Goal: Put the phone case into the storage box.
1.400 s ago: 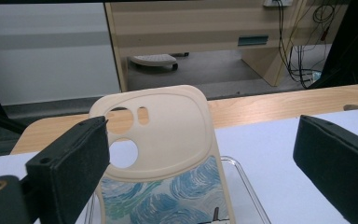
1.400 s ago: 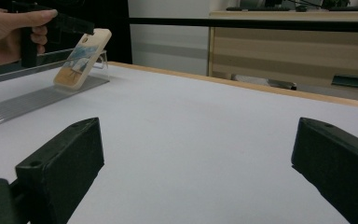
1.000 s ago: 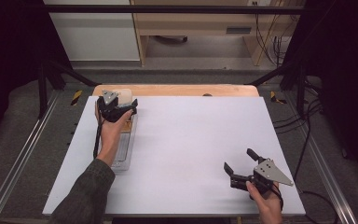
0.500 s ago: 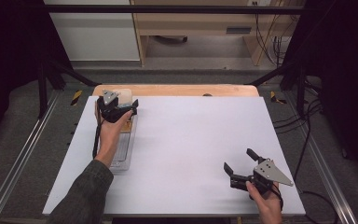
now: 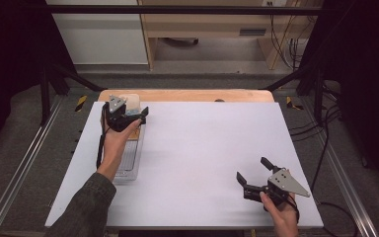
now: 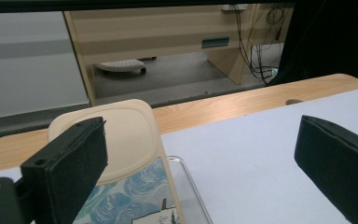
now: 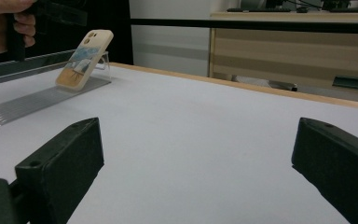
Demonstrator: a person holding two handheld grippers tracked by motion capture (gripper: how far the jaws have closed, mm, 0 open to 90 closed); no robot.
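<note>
A cream phone case (image 6: pixel 121 135) with a blue painted print leans upright on a clear plastic stand (image 5: pixel 128 160) at the table's far left. In the right gripper view, the phone case (image 7: pixel 85 58) tilts back on the ribbed stand (image 7: pixel 32 103). My left gripper (image 5: pixel 128 117) hovers just in front of the case, open, with the case (image 5: pixel 132 101) behind its left jaw and nothing between the jaws. In its own view the left gripper (image 6: pixel 200 177) is spread wide. My right gripper (image 5: pixel 252 169) rests open near the front right of the white table (image 5: pixel 202 143), far from the case. Its jaws (image 7: pixel 196 163) hold nothing.
A wooden strip (image 5: pixel 197 95) runs along the table's far edge, with a wooden cabinet (image 5: pixel 207 29) on the floor beyond. Metal frame rails (image 5: pixel 24 163) flank the table and cables (image 5: pixel 321 148) hang at the right. The left hand (image 7: pixel 4 21) appears in the right gripper view.
</note>
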